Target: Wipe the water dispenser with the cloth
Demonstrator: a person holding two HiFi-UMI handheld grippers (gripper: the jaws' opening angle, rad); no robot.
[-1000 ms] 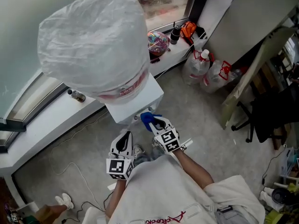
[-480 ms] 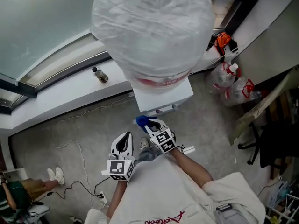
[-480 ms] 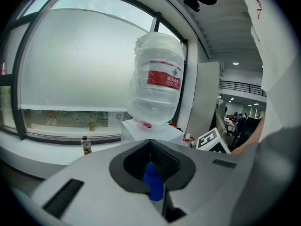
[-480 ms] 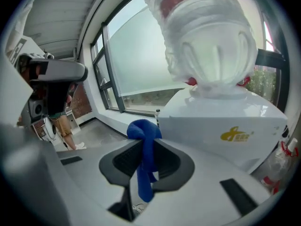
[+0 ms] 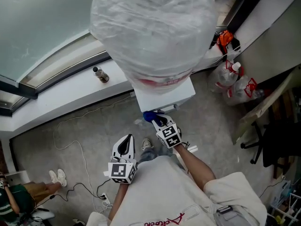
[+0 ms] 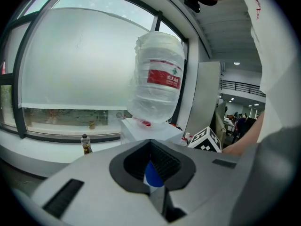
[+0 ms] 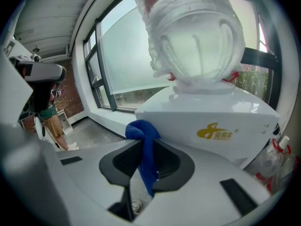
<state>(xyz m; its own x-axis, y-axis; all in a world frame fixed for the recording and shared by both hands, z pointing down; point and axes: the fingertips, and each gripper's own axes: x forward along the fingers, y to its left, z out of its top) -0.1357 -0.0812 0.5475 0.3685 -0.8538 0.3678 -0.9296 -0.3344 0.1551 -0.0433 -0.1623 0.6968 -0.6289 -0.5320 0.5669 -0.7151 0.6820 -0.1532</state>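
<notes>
The white water dispenser [image 5: 165, 97] stands against the window ledge, with a big plastic-wrapped bottle [image 5: 150, 27] on top. My right gripper [image 5: 155, 120] is shut on a blue cloth [image 5: 149, 115] just in front of the dispenser's front face, near its taps. In the right gripper view the blue cloth [image 7: 143, 142] hangs between the jaws of that gripper [image 7: 146, 163], and the dispenser [image 7: 207, 124] fills the view just ahead. My left gripper [image 5: 125, 145] hangs lower and to the left, away from the dispenser, with nothing in it. Seen in its own view, the left gripper [image 6: 151, 167] has its jaws together.
A small bottle [image 5: 100, 75] stands on the window ledge [image 5: 61, 95] left of the dispenser. Plastic bags and bottles [image 5: 235, 86] lie on the floor to the right, with a dark chair [image 5: 277, 140] beyond. Cables [image 5: 70, 135] trail across the floor at left.
The right gripper has carried the blue cloth forward and to the right, closer to the dispenser's front. The left gripper has hardly moved. The head view swung left before that.
</notes>
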